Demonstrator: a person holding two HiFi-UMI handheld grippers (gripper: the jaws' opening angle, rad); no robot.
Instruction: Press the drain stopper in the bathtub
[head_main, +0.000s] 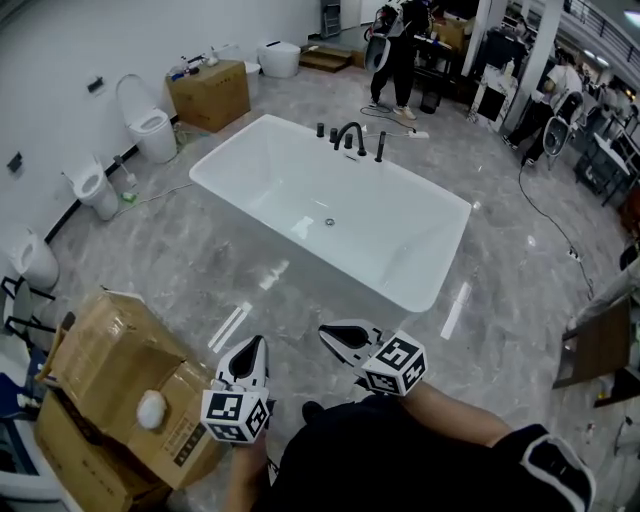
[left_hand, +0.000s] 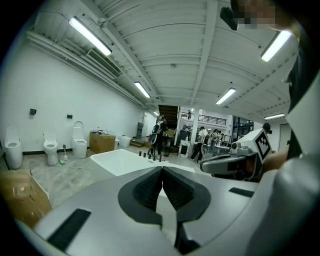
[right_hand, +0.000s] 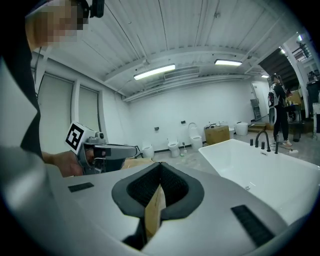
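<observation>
left gripper (head_main: 252, 348) and right gripper (head_main: 336, 337) jaws pressed together, empty; bathtub (head_main: 400, 235) at 12 o'clock on glossy marble floor (head_main: 180, 262), drain stopper (head_main: 329, 222) mid-basin.

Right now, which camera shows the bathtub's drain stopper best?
The head view: it looks down into the bathtub, where the drain stopper shows clearly. The right gripper view shows a speck; the left gripper view, only the rim.
</observation>
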